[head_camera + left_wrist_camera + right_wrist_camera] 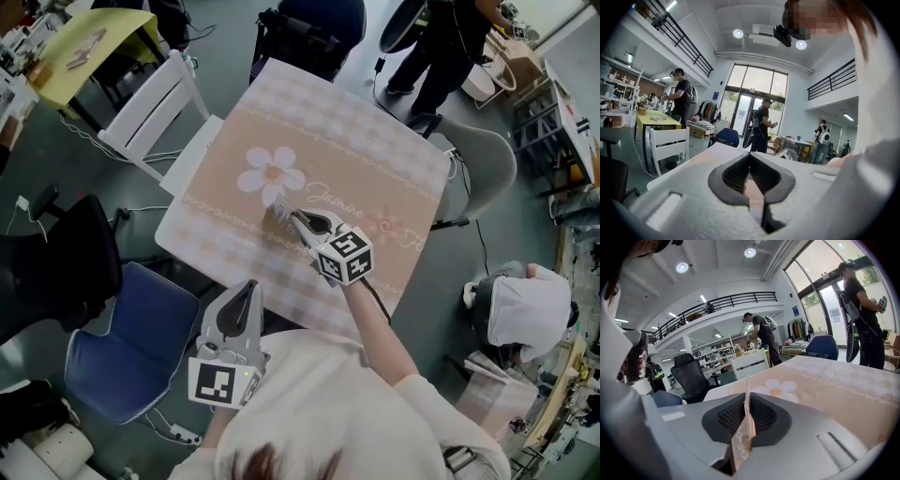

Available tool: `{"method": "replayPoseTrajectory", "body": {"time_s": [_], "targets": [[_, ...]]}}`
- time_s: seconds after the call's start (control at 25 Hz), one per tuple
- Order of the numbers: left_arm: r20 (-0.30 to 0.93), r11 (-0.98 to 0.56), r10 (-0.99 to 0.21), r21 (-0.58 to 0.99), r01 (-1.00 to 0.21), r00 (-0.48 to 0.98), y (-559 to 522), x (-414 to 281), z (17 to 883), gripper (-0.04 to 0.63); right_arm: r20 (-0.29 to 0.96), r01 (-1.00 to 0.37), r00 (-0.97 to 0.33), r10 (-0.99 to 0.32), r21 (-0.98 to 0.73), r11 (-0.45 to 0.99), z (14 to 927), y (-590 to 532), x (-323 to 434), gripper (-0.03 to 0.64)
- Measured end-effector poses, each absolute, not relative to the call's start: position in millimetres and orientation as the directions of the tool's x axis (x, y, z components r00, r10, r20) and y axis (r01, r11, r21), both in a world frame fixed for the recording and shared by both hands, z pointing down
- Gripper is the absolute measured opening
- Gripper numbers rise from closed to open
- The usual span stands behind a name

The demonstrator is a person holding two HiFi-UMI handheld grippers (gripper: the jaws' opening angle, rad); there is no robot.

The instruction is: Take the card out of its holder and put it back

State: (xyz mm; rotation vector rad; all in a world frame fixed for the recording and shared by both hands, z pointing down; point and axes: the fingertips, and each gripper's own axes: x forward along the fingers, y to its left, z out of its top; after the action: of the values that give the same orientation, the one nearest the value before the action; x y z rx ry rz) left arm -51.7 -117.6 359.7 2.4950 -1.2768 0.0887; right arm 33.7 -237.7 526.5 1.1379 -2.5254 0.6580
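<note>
Left tongs clenched together; right tongs pinch the card edge-on.

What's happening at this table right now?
A person works two handheld grippers over a table with a flowered cloth. The right gripper is clamped on a thin card, seen edge-on between its jaws. The left gripper is shut and empty, held back at the table's near edge.

— What is at the right gripper's tips?
— In the head view, only a grey smear, too blurred to name.
— And the card close up?
— Edge-on; its print is unreadable.
</note>
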Motion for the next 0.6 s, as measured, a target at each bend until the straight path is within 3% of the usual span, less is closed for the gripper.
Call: {"method": "replayPoseTrajectory", "body": {"time_s": [0.6], "targets": [[0.193,-0.530,-0.792,0.256,-0.809,0.580,-115.1,-54.7,353.8,0.002,0.433,-0.773,-0.627,-0.648,-0.240,0.588,517.1,-238.5,35.0,0.015]]}}
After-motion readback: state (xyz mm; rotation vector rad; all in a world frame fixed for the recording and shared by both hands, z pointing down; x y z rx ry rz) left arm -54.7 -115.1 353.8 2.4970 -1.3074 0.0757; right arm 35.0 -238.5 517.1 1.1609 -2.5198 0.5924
